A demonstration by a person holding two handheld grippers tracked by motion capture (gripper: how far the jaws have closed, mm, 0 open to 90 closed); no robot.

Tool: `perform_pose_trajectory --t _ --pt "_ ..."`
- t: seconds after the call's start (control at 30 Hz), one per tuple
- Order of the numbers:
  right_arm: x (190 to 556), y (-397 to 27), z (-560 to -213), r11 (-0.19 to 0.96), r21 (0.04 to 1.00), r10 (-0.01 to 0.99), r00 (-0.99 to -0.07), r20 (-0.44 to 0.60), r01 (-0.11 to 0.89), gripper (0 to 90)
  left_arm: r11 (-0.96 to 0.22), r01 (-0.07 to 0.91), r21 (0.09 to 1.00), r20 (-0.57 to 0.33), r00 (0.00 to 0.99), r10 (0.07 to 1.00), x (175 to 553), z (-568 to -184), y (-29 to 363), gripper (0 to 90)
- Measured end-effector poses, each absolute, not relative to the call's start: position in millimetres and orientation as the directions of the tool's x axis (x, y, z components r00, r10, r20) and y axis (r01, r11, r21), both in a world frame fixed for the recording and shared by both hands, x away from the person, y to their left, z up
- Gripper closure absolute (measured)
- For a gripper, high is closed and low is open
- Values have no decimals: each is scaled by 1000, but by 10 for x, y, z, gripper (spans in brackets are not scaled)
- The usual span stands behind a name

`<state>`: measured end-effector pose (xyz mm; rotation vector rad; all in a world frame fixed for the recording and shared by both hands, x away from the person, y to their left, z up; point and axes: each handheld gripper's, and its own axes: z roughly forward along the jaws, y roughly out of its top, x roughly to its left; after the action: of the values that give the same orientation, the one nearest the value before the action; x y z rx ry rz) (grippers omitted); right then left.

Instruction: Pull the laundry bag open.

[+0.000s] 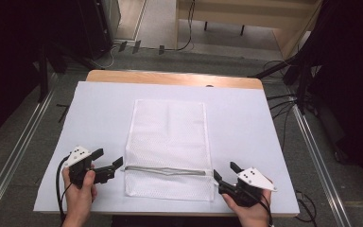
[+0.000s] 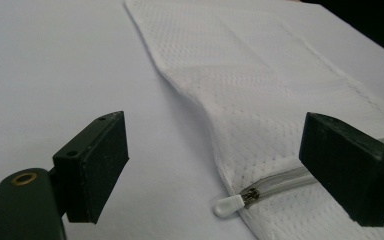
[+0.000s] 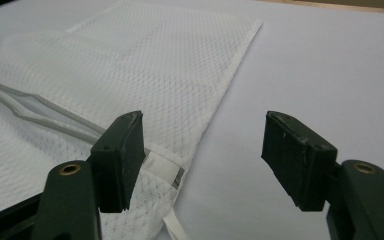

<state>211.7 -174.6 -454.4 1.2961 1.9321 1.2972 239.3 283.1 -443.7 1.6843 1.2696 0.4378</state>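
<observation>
A white mesh laundry bag [image 1: 168,146] lies flat on the white sheet, with a grey zipper [image 1: 165,170] across its near end. My left gripper [image 1: 109,158] is open just off the bag's left edge, nothing between its jaws. In the left gripper view the bag [image 2: 260,90] runs away from me and the white zipper pull [image 2: 228,205] sticks out at its edge between the jaws. My right gripper [image 1: 226,172] is open at the bag's right edge. In the right gripper view the bag [image 3: 130,75] and its zipper end tab [image 3: 165,172] lie beside the left jaw.
The white sheet [image 1: 246,127] covers a wooden table [image 1: 170,77]. Dark stands and cables flank the table on the carpeted floor. Bare sheet lies on both sides of the bag.
</observation>
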Motion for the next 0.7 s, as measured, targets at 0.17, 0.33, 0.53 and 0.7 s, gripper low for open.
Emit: perform_pose_trajectory --t 0.17,0.33,0.53,0.7 --pt "2148 -1980 -4507 75 899 893 -431 132 432 290 -37 546 837 -219 396 892 2407 -4451 2907 85" --pt "2192 -2210 -4499 77 900 893 -431 129 429 270 -11 540 841 -238 389 890 2408 -4445 3018 35" --pt "2226 -2449 -4502 54 901 908 -396 135 431 230 -17 522 853 -218 386 896 2396 -4432 3099 15" --pt "2254 -2668 -4512 36 901 917 -372 141 432 173 -21 507 862 -203 382 902 2394 -4407 3157 6"
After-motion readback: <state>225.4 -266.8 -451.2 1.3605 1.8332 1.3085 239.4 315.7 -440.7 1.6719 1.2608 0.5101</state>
